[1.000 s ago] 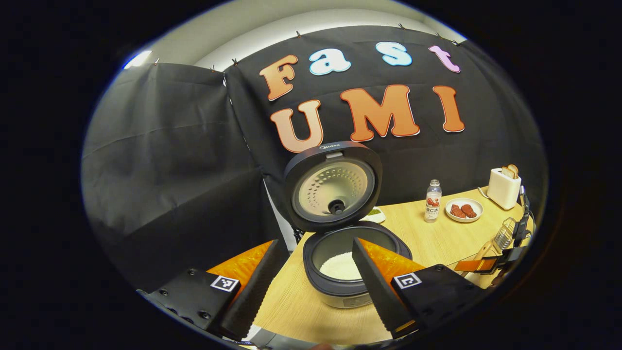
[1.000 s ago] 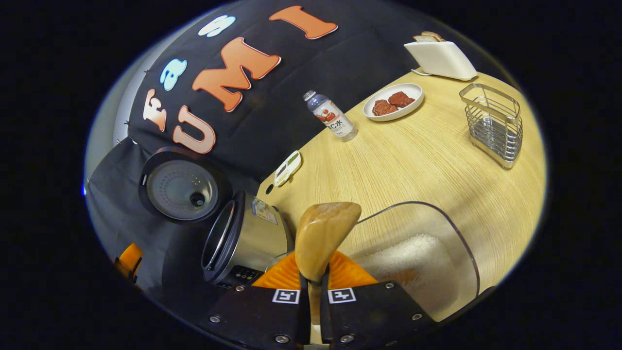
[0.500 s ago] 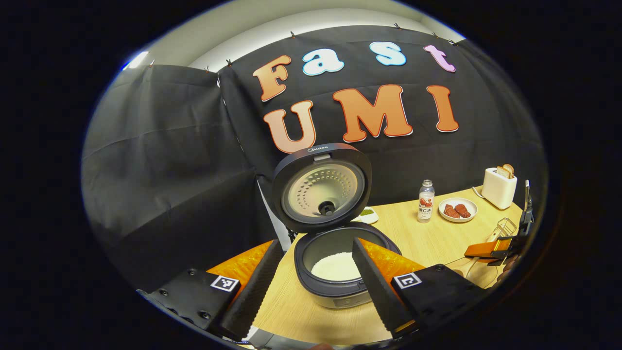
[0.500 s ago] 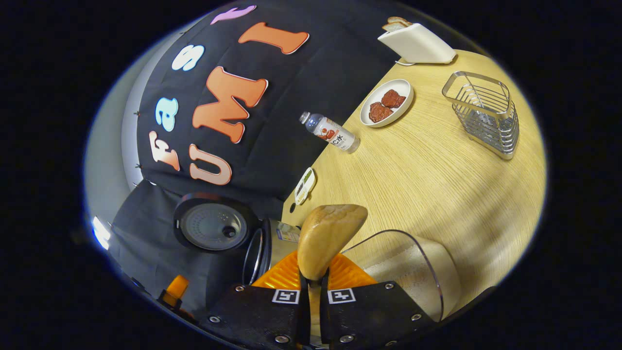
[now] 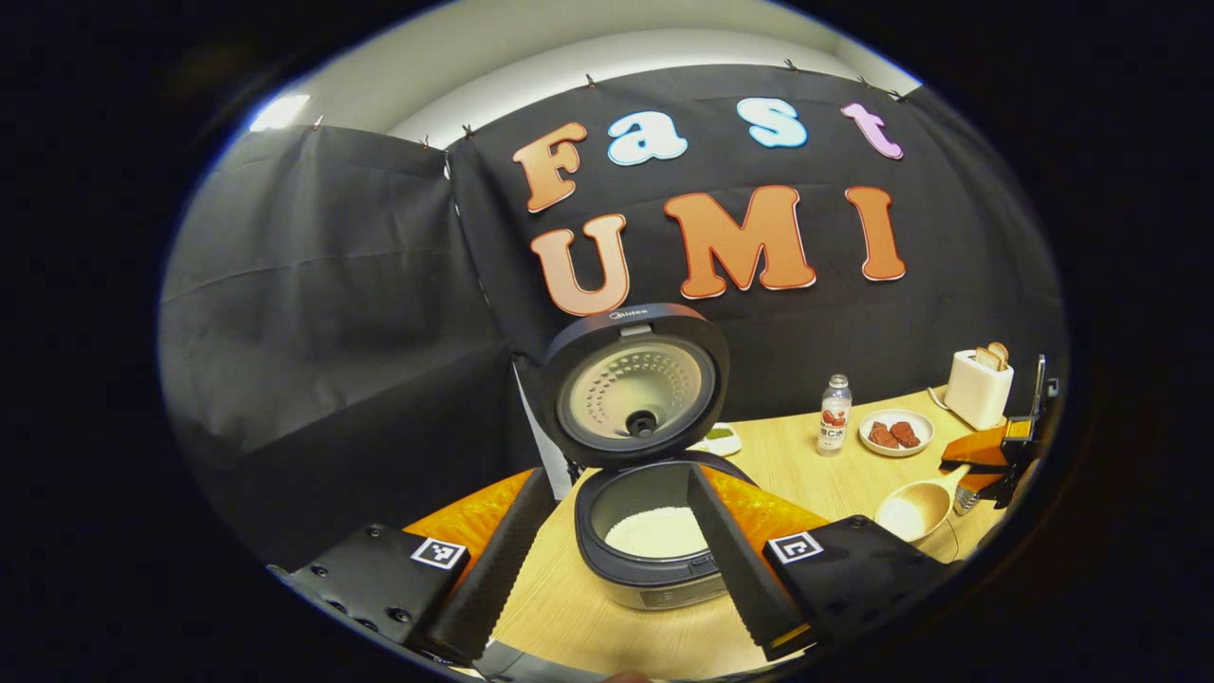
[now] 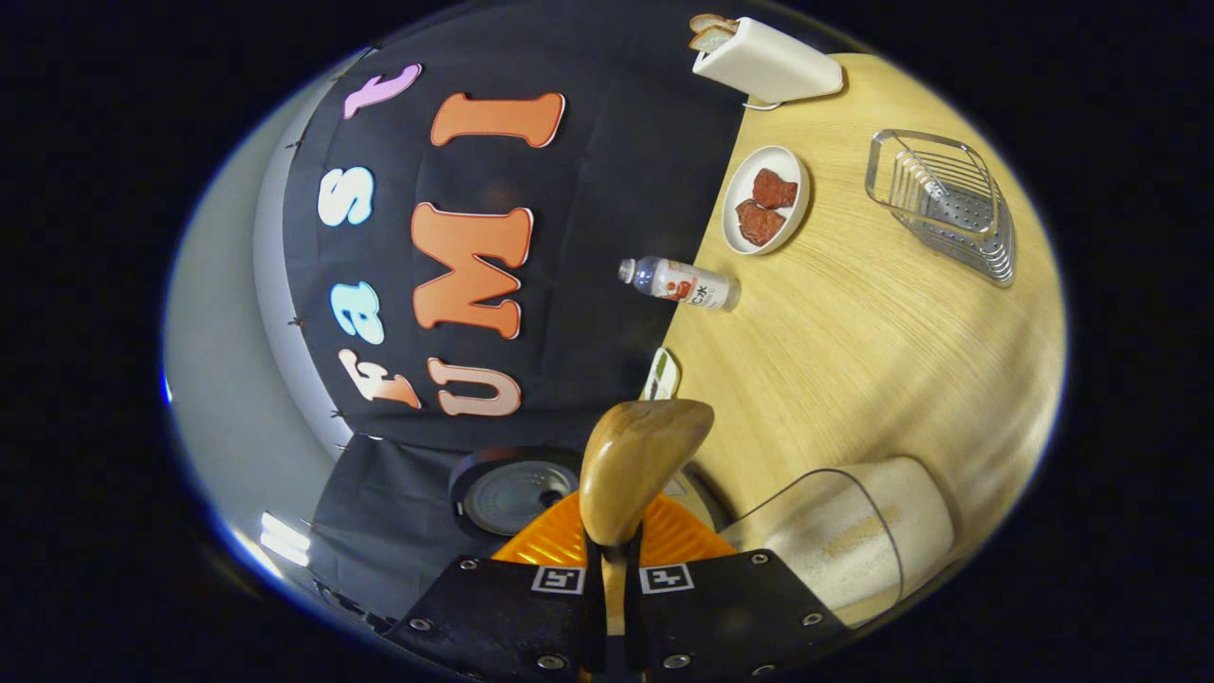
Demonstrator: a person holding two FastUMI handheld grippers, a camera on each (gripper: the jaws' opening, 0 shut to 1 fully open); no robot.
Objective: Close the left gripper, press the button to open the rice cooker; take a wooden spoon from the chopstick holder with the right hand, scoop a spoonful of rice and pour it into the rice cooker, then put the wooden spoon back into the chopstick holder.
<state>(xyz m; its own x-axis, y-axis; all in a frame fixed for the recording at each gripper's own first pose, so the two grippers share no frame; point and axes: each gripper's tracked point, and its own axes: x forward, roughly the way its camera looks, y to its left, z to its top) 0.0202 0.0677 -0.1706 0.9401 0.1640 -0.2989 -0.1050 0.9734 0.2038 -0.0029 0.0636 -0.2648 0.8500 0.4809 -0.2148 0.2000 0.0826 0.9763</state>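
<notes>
Right gripper (image 6: 615, 579) is clamped on the handle of the wooden spoon (image 6: 634, 465), both fingers pressing the stem, with the bowl of the spoon standing up just ahead of them. From the left gripper view the spoon (image 5: 915, 509) hangs over the table (image 5: 825, 474) to the right of the rice cooker (image 5: 654, 541), bowl facing up, and it seems to carry some rice, though that is too small to be sure of. Left gripper (image 5: 616, 560) is spread wide, holding nothing, low in front of the cooker.

The cooker lid (image 5: 637, 384) stands fully open and white rice already lies in the pot. The step in hand looks to be carrying the loaded spoon across to the pot. To do it well, keep the spoon bowl level on the way, bring it over the middle of the pot rather than the rim, stay clear of the raised lid, and only then roll the wrist to tip.

The right gripper view adds what the other lacks: the clear rice container (image 6: 858, 536) just beside the gripper, and the wire chopstick holder (image 6: 948, 204) well apart at the far side of the table, near the plate (image 6: 735, 223) and the toaster (image 6: 768, 64). The left gripper view alone gives the inside of the pot.
</notes>
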